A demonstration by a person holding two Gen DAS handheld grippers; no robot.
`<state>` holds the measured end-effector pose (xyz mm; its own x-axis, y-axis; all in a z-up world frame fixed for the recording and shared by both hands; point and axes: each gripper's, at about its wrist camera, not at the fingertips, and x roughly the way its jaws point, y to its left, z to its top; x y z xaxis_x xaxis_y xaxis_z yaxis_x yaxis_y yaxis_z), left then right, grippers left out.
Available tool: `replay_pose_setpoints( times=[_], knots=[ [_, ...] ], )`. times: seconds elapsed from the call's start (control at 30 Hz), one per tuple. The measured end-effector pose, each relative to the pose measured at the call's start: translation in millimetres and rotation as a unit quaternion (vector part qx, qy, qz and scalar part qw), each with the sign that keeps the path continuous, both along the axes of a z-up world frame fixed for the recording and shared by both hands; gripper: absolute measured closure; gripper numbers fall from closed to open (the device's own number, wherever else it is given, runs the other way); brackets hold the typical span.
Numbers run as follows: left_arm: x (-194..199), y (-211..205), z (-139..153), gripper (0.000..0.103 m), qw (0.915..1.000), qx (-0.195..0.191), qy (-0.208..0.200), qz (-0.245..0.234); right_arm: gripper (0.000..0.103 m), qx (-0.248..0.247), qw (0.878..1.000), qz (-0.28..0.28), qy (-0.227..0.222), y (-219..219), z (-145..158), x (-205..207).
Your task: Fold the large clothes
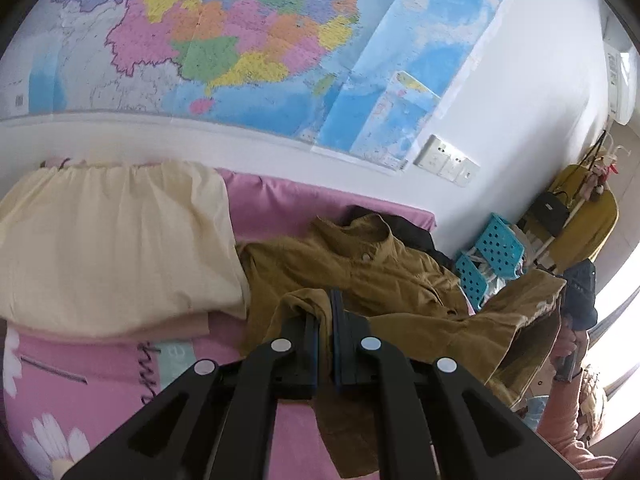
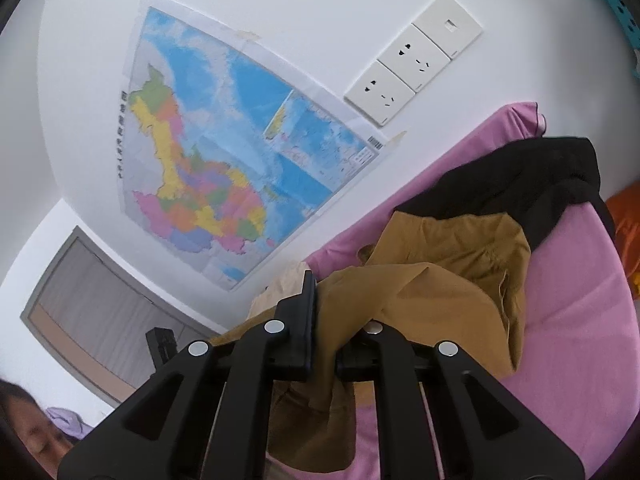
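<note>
A mustard-brown jacket (image 1: 384,276) lies spread on the pink bed (image 1: 272,204), collar toward the wall. My left gripper (image 1: 324,312) is shut on a fold of the jacket's edge and holds it lifted. In the right wrist view, my right gripper (image 2: 326,300) is shut on another part of the same brown jacket (image 2: 440,280), whose cloth drapes over the right finger and hides it. The far end of the jacket, held up, shows at the right of the left wrist view.
A folded cream garment (image 1: 112,240) lies on the bed left of the jacket. A black garment (image 2: 520,184) lies behind the jacket's collar. Blue perforated baskets (image 1: 492,256) stand beside the bed. A map (image 1: 256,40) and wall sockets (image 2: 412,68) are on the wall.
</note>
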<state>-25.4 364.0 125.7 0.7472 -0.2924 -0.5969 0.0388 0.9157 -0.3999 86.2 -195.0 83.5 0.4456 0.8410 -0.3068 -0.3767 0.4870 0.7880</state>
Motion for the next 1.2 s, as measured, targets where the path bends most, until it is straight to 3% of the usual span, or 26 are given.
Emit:
replay_pose_setpoints(
  times=[0.47,0.77,1.2],
  knots=[
    [66,4,5,0.097,0.9993,0.029,0.021,0.008,0.094,-0.001,0.999,-0.015,0.040,6,-14,46],
    [77,-10,5,0.097,0.9955,0.092,0.013,0.019,0.094,-0.011,0.998,-0.026,0.052,9,-22,58],
    [91,-8,3,0.097,0.9947,0.101,0.016,0.014,0.094,-0.021,0.997,-0.032,0.061,12,-28,69]
  ],
)
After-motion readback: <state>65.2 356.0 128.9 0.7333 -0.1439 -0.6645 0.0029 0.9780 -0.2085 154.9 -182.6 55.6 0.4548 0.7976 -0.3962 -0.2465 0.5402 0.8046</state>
